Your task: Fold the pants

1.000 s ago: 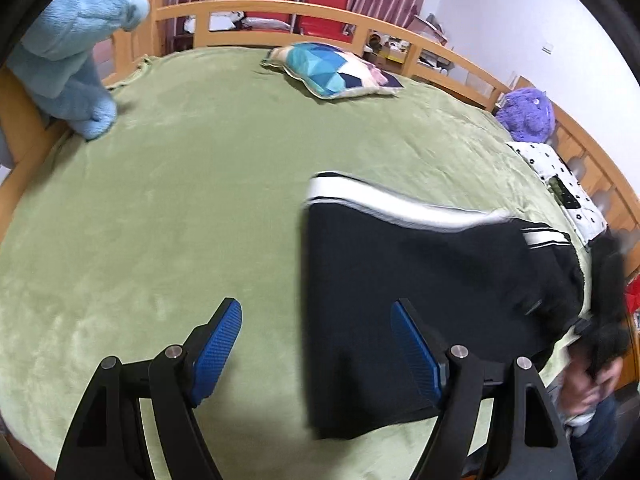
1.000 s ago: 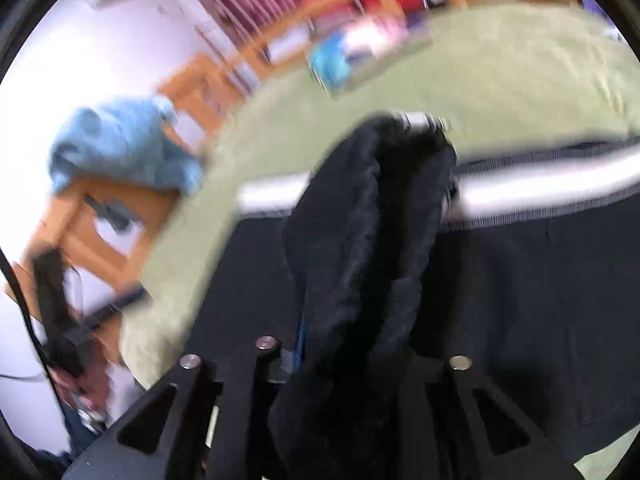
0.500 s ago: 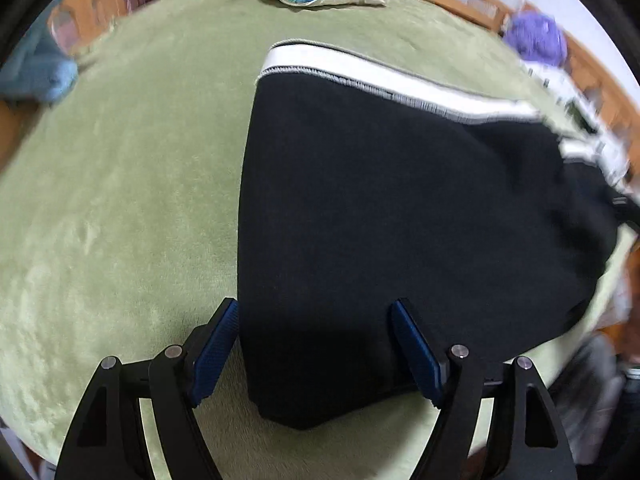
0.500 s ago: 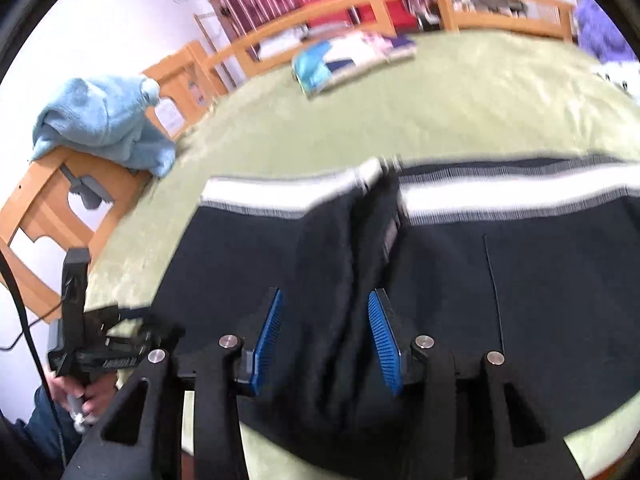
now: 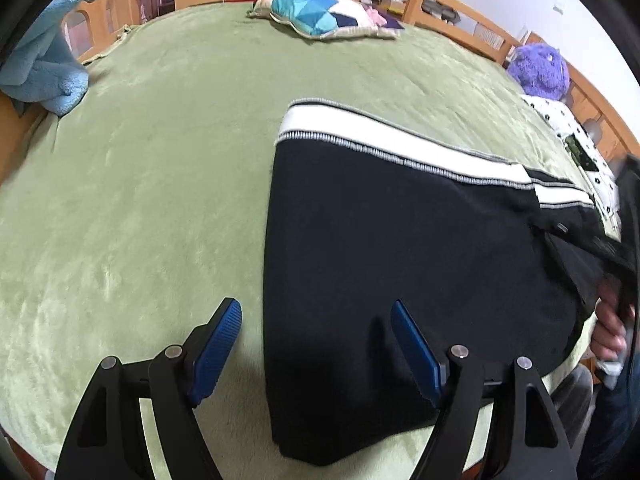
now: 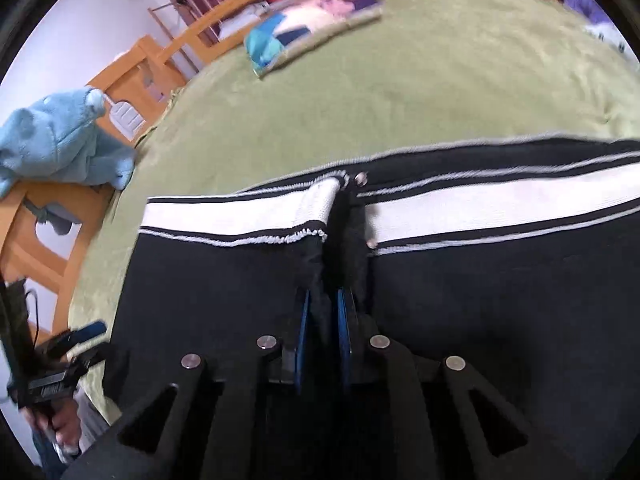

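Right wrist: right claw [image 6: 322, 316] pinching black pants [image 6: 460, 280] fold; white stripe; left claw [image 5: 316, 344] wide.

Bright, even indoor light, with a soft shadow on the pants [image 5: 400, 248] near the left gripper [image 5: 316, 344]. Left view is sharp; right view is motion-blurred, especially the pillow [image 6: 304, 36]. Both frames show fisheye bending and dark corners.

Green-blanketed bed [image 5: 160, 184] with black pants [image 5: 400, 248], patterned pillow [image 5: 320, 14], purple plush [image 5: 538, 68]

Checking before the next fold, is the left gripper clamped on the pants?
No, the left gripper hangs open over the pants.
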The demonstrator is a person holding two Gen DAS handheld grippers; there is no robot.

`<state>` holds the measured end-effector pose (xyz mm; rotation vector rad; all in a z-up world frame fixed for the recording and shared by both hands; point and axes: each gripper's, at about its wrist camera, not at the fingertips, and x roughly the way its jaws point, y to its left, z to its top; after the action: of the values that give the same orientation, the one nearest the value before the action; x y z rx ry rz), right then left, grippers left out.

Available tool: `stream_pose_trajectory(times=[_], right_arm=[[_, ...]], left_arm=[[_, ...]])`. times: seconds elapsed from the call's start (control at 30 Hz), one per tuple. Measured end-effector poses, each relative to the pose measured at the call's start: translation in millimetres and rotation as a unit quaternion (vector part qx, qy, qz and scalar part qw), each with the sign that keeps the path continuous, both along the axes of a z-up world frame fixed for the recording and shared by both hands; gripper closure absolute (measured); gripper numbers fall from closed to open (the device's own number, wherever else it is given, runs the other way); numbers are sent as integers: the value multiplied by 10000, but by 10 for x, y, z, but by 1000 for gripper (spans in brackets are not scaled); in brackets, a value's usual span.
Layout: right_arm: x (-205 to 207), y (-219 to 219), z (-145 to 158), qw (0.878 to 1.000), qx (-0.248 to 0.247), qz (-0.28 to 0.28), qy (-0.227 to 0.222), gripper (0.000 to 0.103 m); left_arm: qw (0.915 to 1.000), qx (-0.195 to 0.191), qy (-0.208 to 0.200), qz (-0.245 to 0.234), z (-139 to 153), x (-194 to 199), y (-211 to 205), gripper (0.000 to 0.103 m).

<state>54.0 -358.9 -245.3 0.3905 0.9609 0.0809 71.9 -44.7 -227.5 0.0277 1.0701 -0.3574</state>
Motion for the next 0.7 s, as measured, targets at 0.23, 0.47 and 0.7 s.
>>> stream_pose_trajectory(times=[0.23, 0.47, 0.7], right_arm=[[-1055, -998, 350, 9902, -685, -1200, -193, 61], [-1906, -2171, -26, 9615, -281, -2728, 198, 52], [-1759, -2697, -432, 9480, 1056, -2991, -250, 52]], left_arm=[[9995, -305, 26, 82, 6, 335, 46, 29], [9976, -416, 550, -29, -380, 564, -3, 45], [9959, -731, 513, -104, -439, 703, -70, 45]])
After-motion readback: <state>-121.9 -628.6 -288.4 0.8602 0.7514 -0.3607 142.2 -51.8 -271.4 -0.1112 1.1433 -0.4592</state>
